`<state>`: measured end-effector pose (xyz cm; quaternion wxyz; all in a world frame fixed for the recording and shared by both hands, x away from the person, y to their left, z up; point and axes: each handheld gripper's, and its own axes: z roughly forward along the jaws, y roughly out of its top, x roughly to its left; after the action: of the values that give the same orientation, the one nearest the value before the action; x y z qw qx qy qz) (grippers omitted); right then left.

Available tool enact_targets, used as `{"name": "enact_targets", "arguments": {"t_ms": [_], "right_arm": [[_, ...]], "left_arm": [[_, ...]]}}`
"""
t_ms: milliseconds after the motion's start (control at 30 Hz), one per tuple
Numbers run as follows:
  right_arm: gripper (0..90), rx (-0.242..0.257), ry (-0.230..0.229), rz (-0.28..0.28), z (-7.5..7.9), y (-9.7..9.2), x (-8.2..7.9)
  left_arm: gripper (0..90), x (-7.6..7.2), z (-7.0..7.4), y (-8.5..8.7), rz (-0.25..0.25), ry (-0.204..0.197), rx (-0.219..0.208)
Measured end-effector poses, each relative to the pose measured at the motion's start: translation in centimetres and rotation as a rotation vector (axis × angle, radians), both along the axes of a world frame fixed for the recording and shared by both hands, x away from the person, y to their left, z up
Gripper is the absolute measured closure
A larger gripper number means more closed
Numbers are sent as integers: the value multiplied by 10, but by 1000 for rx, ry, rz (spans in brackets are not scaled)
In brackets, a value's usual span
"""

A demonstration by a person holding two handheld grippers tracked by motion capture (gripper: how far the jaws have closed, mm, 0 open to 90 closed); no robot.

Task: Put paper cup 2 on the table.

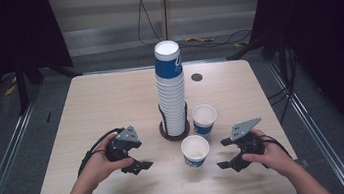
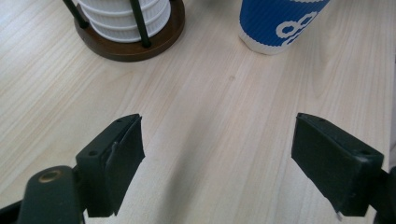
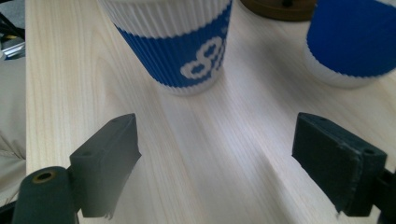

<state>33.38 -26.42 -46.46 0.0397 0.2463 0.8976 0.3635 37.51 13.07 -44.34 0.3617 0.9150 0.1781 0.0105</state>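
While both hands rested low in the high view, the right gripper [image 1: 229, 153] sat at the lower right of the frame with its jaws spread and nothing between them, just right of the near cup [image 1: 195, 150]. At the lower left, the left gripper [image 1: 135, 158] was likewise spread and empty. Its own view looked across bare wood toward the stack's base at the upper left.

In the right gripper view the near cup [image 3: 180, 46] stood upright in the upper middle, just ahead of the jaws and apart from them. It was a paper cup with a ribbed blue sleeve, a white logo and a plain white rim and foot. A second cup [image 1: 204, 119] of the same kind stood just behind it, near the centre of the high view.

Such a cup would likely be very light and easily crushed, tipping at a nudge. The ribbed sleeve at mid-height looked the surest place to pinch, gently, across the widest part the jaws could span.

Beyond it rose the cup stack [image 1: 171, 92], tall, nested, and held by thin black rods on a round dark wooden holder [image 2: 135, 46]. The table [image 1: 111, 110] was pale, matte, grained wood.
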Motion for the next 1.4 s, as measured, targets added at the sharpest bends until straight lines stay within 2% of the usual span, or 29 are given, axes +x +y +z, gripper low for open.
{"name": "enact_targets", "arguments": {"t_ms": [33,100,133,233,267,333,400,500,567,733,933,1033,1267,1300,1333,1400], "right_arm": [[141,5,-1,-9,-1,-3,-1],[140,13,0,-24,-1,-8,-2],[141,17,-1,-31,-2,-10,-3],[140,20,5,-55,-4,-18,-6],[140,21,7,-62,-5,-20,-7],[140,23,7,-74,-6,-24,-8],[140,22,8,-88,-8,-28,-10],[140,13,2,-106,-11,-34,-13],[140,7,4,-119,-13,-38,-14],[140,-6,2,-156,-18,-48,-17],[140,-22,-6,-188,-24,-58,-19],[141,-39,-20,-186,-27,-60,-20],[136,-22,-46,-188,-30,-63,-22],[136,-24,-62,-181,-31,-63,-22],[136,-27,-73,-181,-32,-63,-23],[136,-24,-90,-188,-33,-63,-24]], "left_arm": [[169,0,-1,1,2,2,-9],[169,1,-3,4,-3,-7,2],[169,0,-4,5,-5,1,4],[169,0,-7,7,-3,0,-1],[169,-1,-9,8,18,6,-24],[169,0,-10,10,26,1,-34],[169,0,-11,14,21,3,-19],[170,1,-14,17,47,-1,-39],[170,2,-15,21,48,-3,-20],[169,2,-25,29,82,-4,-39],[169,2,-32,39,103,-3,-22],[169,2,-37,44,107,-7,-11],[169,0,-43,52,130,-20,12],[169,0,-44,52,128,-30,7],[169,0,-44,53,118,-35,29],[169,-1,-45,53,121,-37,20]]}}
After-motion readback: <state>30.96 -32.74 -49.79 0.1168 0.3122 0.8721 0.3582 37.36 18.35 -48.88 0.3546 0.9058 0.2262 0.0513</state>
